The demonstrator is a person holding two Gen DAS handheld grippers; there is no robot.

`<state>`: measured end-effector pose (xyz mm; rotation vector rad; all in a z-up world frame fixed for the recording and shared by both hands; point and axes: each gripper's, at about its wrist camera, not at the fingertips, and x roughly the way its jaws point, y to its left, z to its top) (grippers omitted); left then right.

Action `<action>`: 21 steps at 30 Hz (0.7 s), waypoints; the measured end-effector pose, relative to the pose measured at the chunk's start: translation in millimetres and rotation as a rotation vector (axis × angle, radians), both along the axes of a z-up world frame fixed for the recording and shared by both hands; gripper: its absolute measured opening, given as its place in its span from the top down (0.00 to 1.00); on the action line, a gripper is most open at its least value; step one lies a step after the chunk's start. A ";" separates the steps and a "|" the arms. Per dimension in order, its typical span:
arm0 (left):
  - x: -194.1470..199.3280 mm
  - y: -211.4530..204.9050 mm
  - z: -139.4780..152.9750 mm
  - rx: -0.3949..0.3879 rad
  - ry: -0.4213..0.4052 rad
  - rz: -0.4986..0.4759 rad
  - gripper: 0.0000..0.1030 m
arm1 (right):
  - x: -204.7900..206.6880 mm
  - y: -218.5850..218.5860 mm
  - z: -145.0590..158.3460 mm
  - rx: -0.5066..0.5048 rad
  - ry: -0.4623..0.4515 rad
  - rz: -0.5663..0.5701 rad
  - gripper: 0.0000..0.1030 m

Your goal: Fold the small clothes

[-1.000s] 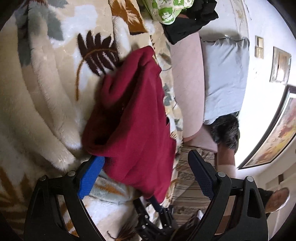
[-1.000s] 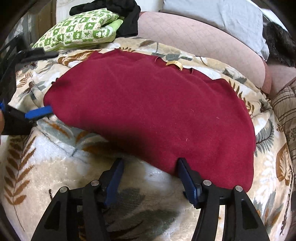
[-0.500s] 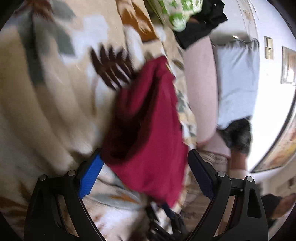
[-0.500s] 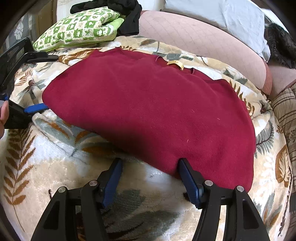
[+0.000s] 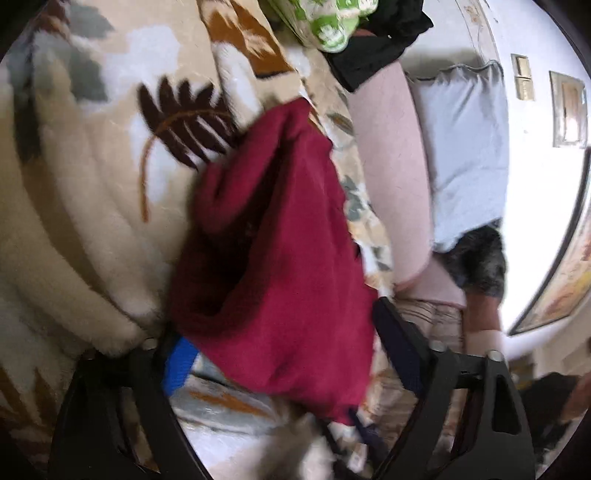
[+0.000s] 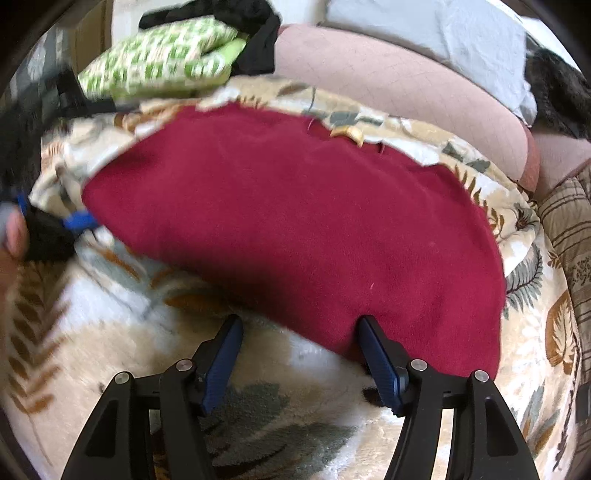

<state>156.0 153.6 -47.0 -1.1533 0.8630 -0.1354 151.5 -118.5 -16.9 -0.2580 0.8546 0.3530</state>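
Leaf-print fleece blanket (image 6: 122, 314) over bed; pink bolster (image 6: 399, 85) and grey pillow (image 6: 436, 29) behind; red garment (image 6: 295, 221) spread flat on blanket; left gripper (image 5: 280, 343) jaws just closing, garment's edge between them, not yet pinched; right gripper (image 6: 299, 350) parted, one finger touching hem.

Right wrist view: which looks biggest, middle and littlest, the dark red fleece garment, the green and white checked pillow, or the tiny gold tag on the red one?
1. Dark red fleece garment, biggest by far.
2. Green and white checked pillow; it lies farther back, so it may look smaller than it is.
3. Gold tag, littlest.
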 end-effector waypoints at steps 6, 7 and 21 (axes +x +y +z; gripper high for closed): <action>4.6 -0.1 -3.6 0.177 0.091 0.042 0.72 | 12.4 -23.0 66.4 0.224 -0.195 -0.007 0.39; 4.6 1.0 -3.8 0.190 0.094 0.052 0.77 | 24.4 -20.6 73.7 0.266 -0.169 0.003 0.39; -2.3 -46.8 25.4 0.520 0.071 0.051 0.87 | 236.2 178.0 28.8 0.363 0.619 0.217 0.38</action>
